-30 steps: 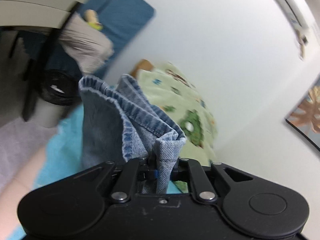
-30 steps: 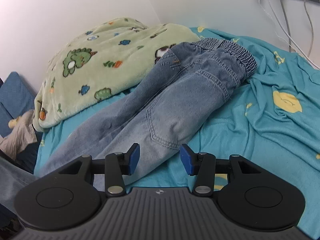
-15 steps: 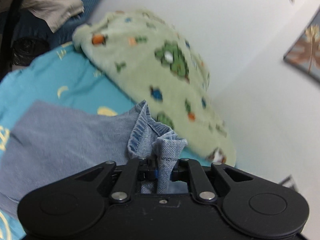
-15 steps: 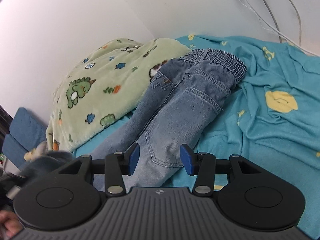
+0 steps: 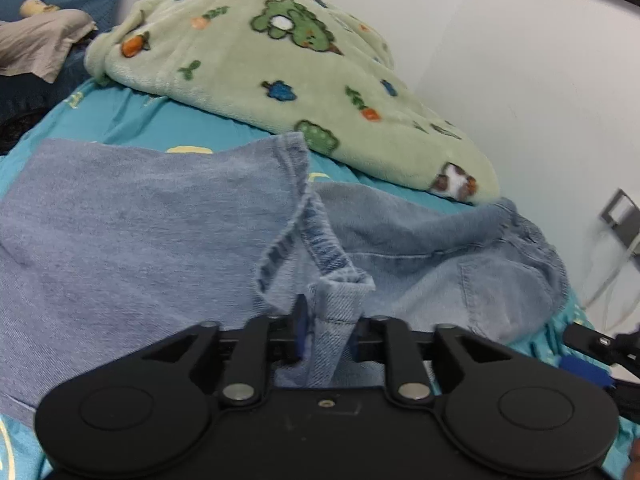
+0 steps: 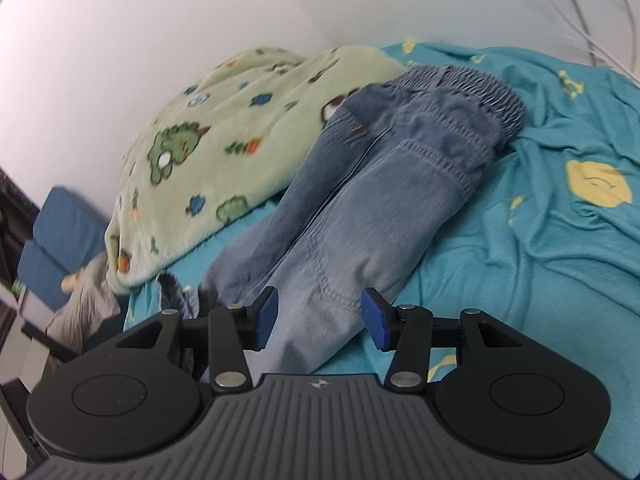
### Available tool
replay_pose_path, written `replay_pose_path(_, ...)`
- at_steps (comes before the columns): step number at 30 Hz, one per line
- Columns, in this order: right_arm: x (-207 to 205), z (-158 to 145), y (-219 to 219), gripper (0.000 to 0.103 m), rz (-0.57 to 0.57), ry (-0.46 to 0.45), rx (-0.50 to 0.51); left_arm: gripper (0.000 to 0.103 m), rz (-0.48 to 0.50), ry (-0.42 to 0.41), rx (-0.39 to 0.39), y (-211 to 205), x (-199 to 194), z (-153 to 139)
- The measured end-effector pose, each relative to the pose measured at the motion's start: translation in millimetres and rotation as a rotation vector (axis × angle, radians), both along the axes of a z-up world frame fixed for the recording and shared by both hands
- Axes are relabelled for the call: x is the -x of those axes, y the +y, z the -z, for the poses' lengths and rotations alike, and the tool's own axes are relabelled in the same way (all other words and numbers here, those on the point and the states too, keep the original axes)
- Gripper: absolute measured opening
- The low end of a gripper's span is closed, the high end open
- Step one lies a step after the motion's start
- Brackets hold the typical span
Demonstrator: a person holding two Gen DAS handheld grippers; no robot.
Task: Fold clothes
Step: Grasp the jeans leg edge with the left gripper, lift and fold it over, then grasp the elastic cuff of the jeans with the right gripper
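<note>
Light blue jeans (image 5: pixel 140 220) lie on the teal bedsheet (image 5: pixel 120 120), one leg folded back toward the waist. The leg's hem (image 5: pixel 336 300) stands between the jaws of my left gripper (image 5: pixel 326 330), which are opening; the pads no longer squeeze the cloth. In the right wrist view the jeans (image 6: pixel 360 208) stretch away to their elastic waistband (image 6: pixel 472 84). My right gripper (image 6: pixel 320 318) hovers open just above the near part of the leg, with nothing pinched. Its blue pad (image 5: pixel 584 368) shows at the right edge of the left wrist view.
A green fleece blanket (image 5: pixel 260 60) with dinosaur prints is heaped against the white wall, beside the jeans (image 6: pixel 208 148). Wall sockets and cables (image 5: pixel 620 220) sit at the right. A grey cloth (image 5: pixel 36 40) lies past the bed's left edge. The rumpled teal sheet (image 6: pixel 540 240) spreads to the right.
My left gripper swung down from the air onto the bed, carrying the hem over the jeans toward the waist, and its jaws have widened. The right gripper barely moved.
</note>
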State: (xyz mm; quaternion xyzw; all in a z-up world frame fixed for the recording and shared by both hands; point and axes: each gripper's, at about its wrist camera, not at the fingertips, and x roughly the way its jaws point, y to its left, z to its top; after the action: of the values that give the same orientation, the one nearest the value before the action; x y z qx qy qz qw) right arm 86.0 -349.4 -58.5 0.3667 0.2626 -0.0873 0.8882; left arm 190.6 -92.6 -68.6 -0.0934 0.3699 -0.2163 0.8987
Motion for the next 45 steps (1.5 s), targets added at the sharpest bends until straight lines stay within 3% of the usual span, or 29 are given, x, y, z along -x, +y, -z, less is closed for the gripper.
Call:
replay_pose_path(2,-1.6,-0.3,5.0,0.050,-0.024,-0.009,0.014,0.046,0.032,0.021,0.000,0.0,6.6,-1.9)
replay_pose_path(5,-3.3,-1.0,13.8,0.050,-0.070,-0.041,0.031,0.051,0.075,-0.003,-0.044,1.6,28.4,-13.4)
replay_pose_path(9,-5.9,0.9,24.4,0.050,-0.128,-0.066,0.026,0.052,0.093,-0.027,-0.083,16.4,50.3,-33.1)
replay_pose_path(15,-12.7,-1.0,48.8,0.050,-0.244,-0.124,0.067,0.056,0.037,-0.093,-0.139,54.2,68.3,-55.7)
replay_pose_path(19,-16.2,-1.8,66.5,0.050,-0.326,-0.174,0.108,0.057,-0.014,-0.122,-0.163,68.9,66.5,-55.0)
replay_pose_path(26,-36.5,-4.5,97.8,0.050,-0.424,-0.235,0.193,0.057,-0.017,-0.098,-0.157,76.5,54.4,-41.3)
replay_pose_path(36,-109.6,32.9,147.2,0.047,-0.514,-0.171,0.266,0.059,-0.071,-0.060,-0.196,91.5,33.7,-18.6)
replay_pose_path(38,-113.2,37.4,152.3,0.039,-0.526,-0.163,0.280,0.059,-0.088,-0.049,-0.187,95.8,28.6,-15.9)
replay_pose_path(40,-112.3,37.6,156.1,0.012,-0.539,-0.160,0.314,0.060,-0.106,-0.042,-0.160,101.9,24.9,-14.7)
replay_pose_path(45,-97.5,12.6,151.5,0.006,-0.474,-0.214,0.373,0.060,-0.151,-0.037,-0.091,117.5,24.9,-20.8)
